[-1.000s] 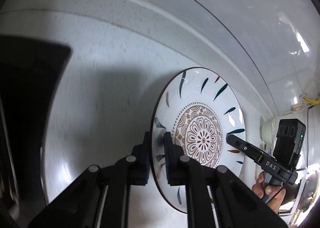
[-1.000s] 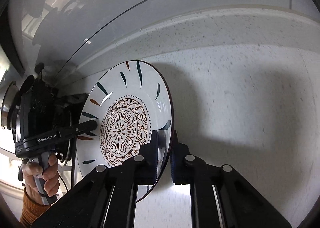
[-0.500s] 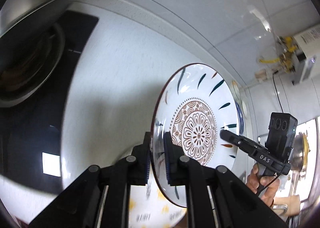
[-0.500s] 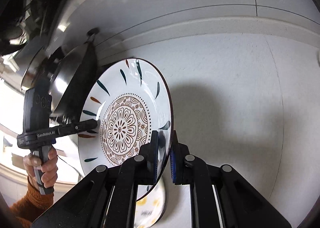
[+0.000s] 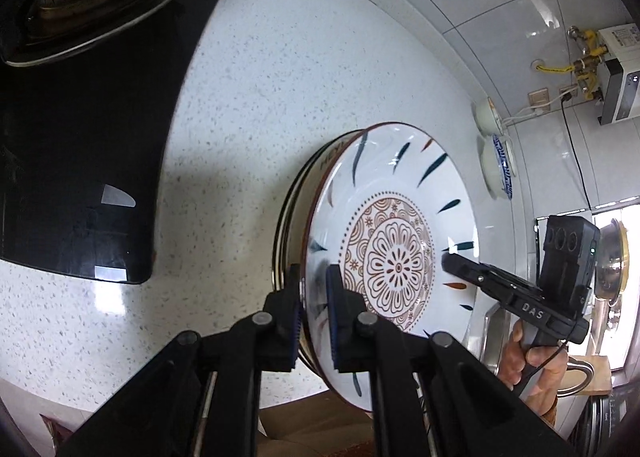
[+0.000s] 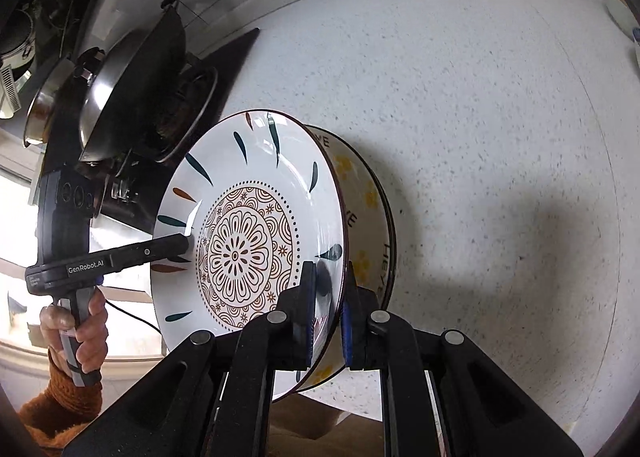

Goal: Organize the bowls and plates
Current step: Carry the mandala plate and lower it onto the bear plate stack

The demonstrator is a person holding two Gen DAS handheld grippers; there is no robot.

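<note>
The speckled white counter fills most of both views, with a black hob at its far side carrying a pan. Over the counter's near edge hangs the plate: white, dark-rimmed, a brown flower medallion at its centre ringed by dots, with teal and rust dashes round the border. It sits just above a second dish with yellow flowers and lettering; whether they touch cannot be told, and most of that dish is hidden. The left gripper is clamped on one rim, the right gripper on the opposite rim. Two bowls by the wall are small and distorted.
</note>
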